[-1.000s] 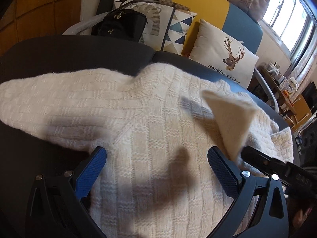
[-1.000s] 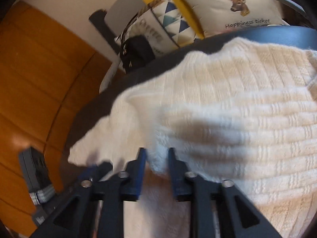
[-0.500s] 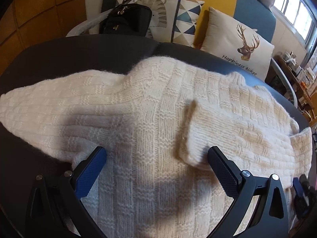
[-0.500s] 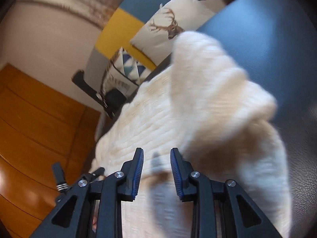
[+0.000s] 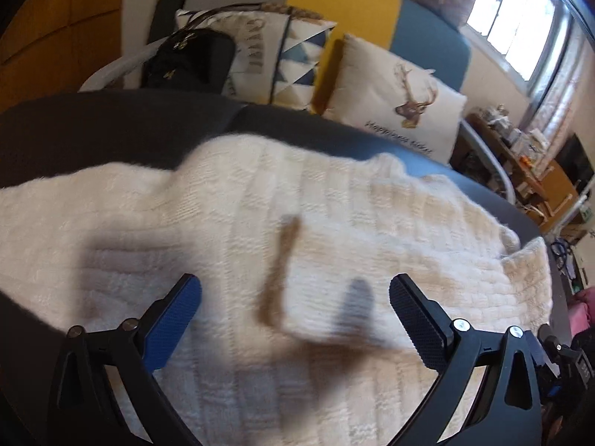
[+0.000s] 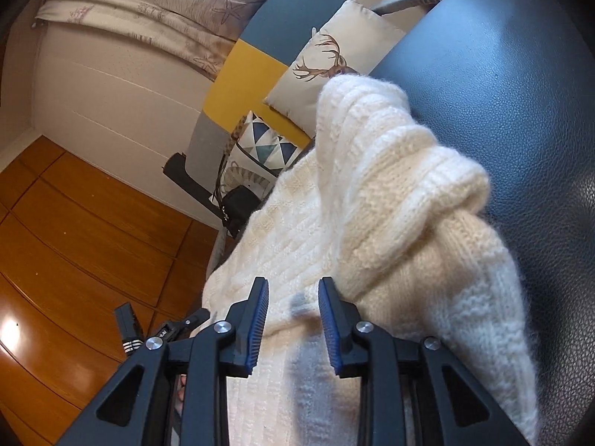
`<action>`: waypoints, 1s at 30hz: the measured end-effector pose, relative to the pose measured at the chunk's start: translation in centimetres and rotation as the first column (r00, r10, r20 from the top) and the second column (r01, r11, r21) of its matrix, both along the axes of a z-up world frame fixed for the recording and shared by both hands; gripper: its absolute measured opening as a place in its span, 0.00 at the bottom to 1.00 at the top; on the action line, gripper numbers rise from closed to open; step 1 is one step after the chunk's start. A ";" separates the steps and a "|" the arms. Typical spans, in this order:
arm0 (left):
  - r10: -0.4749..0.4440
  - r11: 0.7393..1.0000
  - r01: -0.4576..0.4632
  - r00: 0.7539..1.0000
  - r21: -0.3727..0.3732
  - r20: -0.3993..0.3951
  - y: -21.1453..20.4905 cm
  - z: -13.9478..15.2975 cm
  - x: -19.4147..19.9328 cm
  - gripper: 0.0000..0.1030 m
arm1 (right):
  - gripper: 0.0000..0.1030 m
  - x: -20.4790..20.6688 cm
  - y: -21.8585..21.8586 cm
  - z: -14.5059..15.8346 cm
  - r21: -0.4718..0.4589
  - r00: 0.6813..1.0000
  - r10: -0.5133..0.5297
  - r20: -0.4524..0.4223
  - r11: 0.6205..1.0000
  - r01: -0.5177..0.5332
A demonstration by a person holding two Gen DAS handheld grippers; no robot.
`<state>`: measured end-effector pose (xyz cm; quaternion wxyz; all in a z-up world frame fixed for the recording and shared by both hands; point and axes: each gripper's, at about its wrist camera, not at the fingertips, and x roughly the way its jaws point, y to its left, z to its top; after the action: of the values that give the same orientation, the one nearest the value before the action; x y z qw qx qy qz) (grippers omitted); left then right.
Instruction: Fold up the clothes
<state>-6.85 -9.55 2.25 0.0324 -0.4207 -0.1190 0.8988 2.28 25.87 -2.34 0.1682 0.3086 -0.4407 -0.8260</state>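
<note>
A cream knitted sweater (image 5: 230, 215) lies spread on the dark table (image 5: 111, 130). One sleeve (image 5: 401, 256) is folded flat across its body. My left gripper (image 5: 293, 282) hovers over the sweater's lower middle. Its jaws stand wide and are closing, and the pads press on nothing. The right wrist view shows the same sweater (image 6: 297, 223) from its side, with a thick bunched fold (image 6: 409, 171) rising ahead. My right gripper (image 6: 293, 282) hangs just above the knit near that edge. Its blue pads (image 6: 260, 319) stand a narrow gap apart and pinch no fabric.
Behind the table (image 6: 502, 93) is a sofa with a deer cushion (image 5: 394, 100), a triangle-patterned cushion (image 5: 293, 48) and a black bag (image 5: 189, 59). A cluttered shelf (image 5: 520, 148) stands far right under a window. Orange wooden panels (image 6: 74, 241) fill the left side.
A second ago the right gripper held the sleeve tip raised over the sweater. The sleeve now lies flat across the body, and the right gripper has swung out to the sweater's side.
</note>
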 end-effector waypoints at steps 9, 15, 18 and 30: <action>-0.042 0.999 0.042 0.999 0.012 -0.032 1.2 -0.2 -0.3 0.17 | 0.27 0.0 0.2 -0.2 -0.033 1.000 -0.014 -0.019 0.999 0.014; -0.020 0.991 0.043 0.986 0.131 -0.166 -0.3 1.2 1.0 0.12 | 0.27 1.1 1.2 -0.2 -0.072 0.998 -0.051 -0.047 0.996 0.048; -0.007 0.982 0.049 0.975 0.184 -0.221 -1.0 2.3 1.7 0.12 | 0.28 2.4 2.0 -0.4 -0.175 0.999 -0.054 -0.006 0.983 0.052; 0.043 0.963 0.001 0.986 0.269 -0.158 -3.8 2.1 1.8 0.09 | 0.29 1.4 4.1 -1.4 -0.273 0.988 -0.059 0.140 0.957 0.096</action>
<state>-5.00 -13.31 4.39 0.0892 -0.3364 -0.2412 0.9059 3.65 29.95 -3.78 0.1483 0.3174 -0.5743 -0.7399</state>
